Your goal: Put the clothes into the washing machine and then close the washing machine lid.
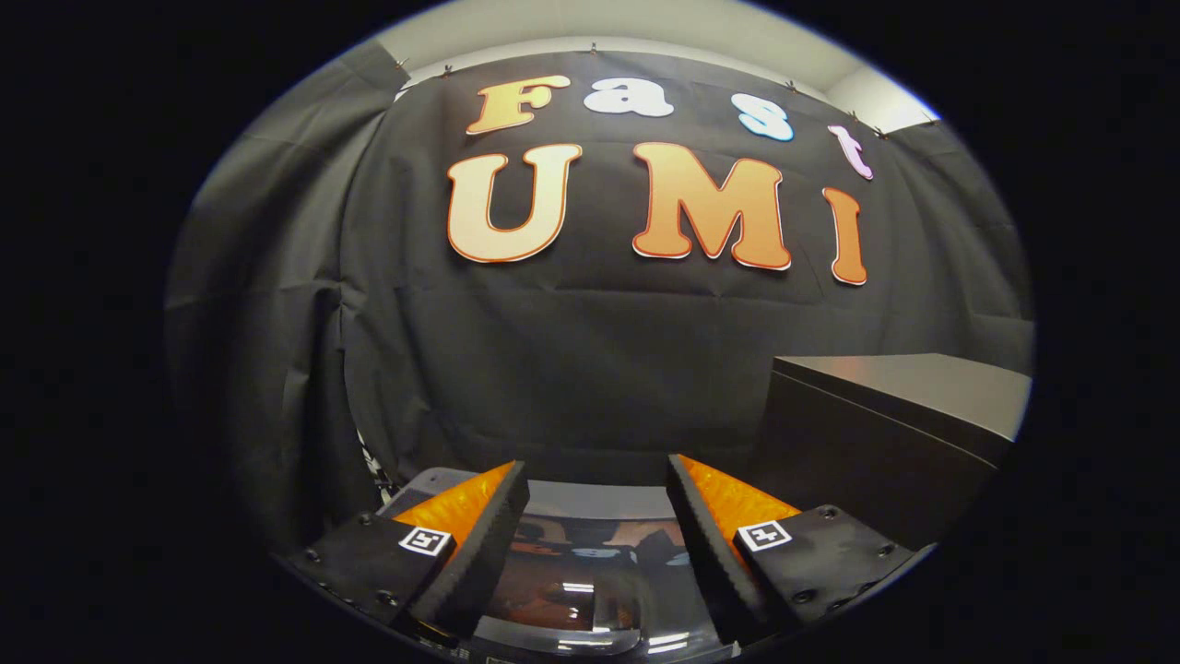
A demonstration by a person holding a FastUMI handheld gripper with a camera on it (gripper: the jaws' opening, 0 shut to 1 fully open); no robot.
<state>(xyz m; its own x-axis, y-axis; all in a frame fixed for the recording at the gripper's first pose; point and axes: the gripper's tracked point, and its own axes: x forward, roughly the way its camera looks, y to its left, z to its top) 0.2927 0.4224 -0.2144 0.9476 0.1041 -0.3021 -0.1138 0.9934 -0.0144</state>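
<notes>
Fingers of your gripper [597,480] stand apart, holding nothing. Between and below them you see the washing machine lid [590,581], glossy and dark, lying flat. Beyond the right finger, a dark box [885,433] stands near the cloth wall [572,350].
</notes>
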